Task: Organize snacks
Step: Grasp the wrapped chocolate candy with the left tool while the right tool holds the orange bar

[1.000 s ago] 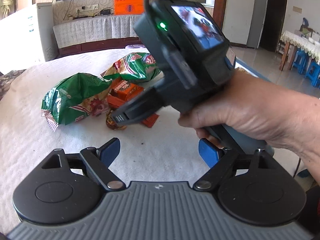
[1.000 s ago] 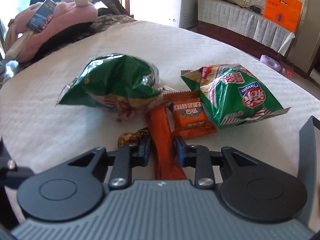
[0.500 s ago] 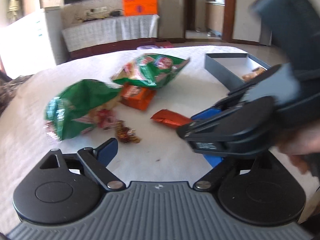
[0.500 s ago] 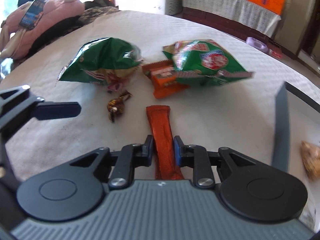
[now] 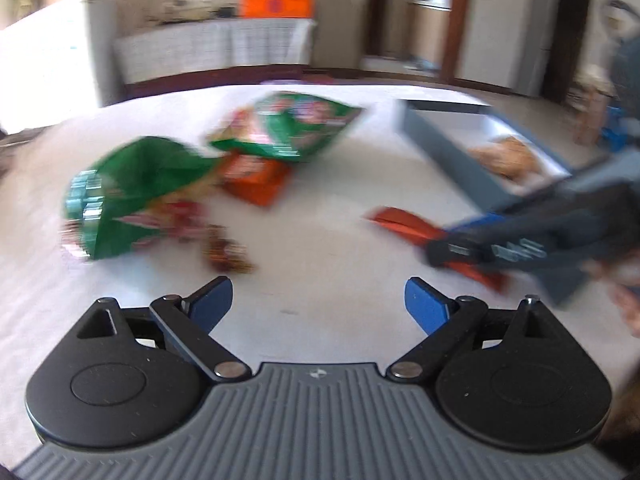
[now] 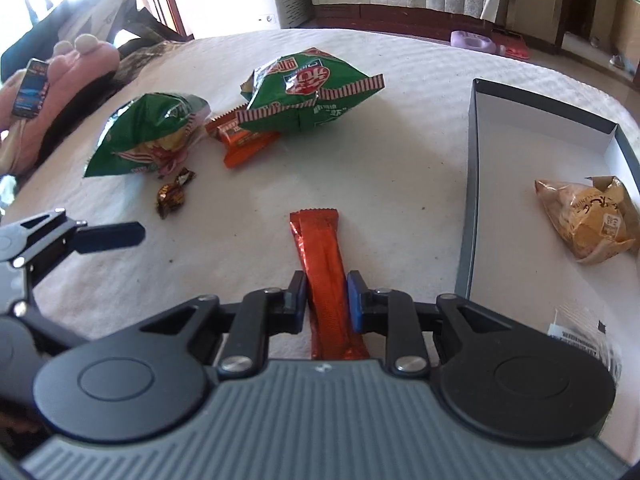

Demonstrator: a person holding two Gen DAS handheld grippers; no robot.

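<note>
**Orange bar in the right tongs, box just to its right**

On the white cloth (image 6: 400,152), going from the left of the right wrist view: the left gripper (image 5: 319,305) reaches in from the edge with its jaws spread wide and nothing between them, and it hangs above bare cloth. Beyond it lie a green chip bag (image 6: 148,140), a small foil-wrapped candy (image 6: 173,197) just beside that bag's lower corner, an orange packet (image 6: 242,142) and a second green chip bag (image 6: 308,92) lying partly over the packet.

In the middle, the right gripper (image 6: 327,300) is clenched on the long orange snack bar (image 6: 320,256); the blue pads press its sides near the lower part, and the free end sticks out ahead over the cloth. Its jaws have just been closing onto that bar.

To the right stands the open grey box (image 6: 472,200), with a tan wrapped snack (image 6: 588,220) already inside.

Risks, as I judge them: the wrapper is slick and gripped far from its free end, so the bar could slip or swing. That leading end could also catch the near wall of the box and be knocked askew if carried across too low.
</note>
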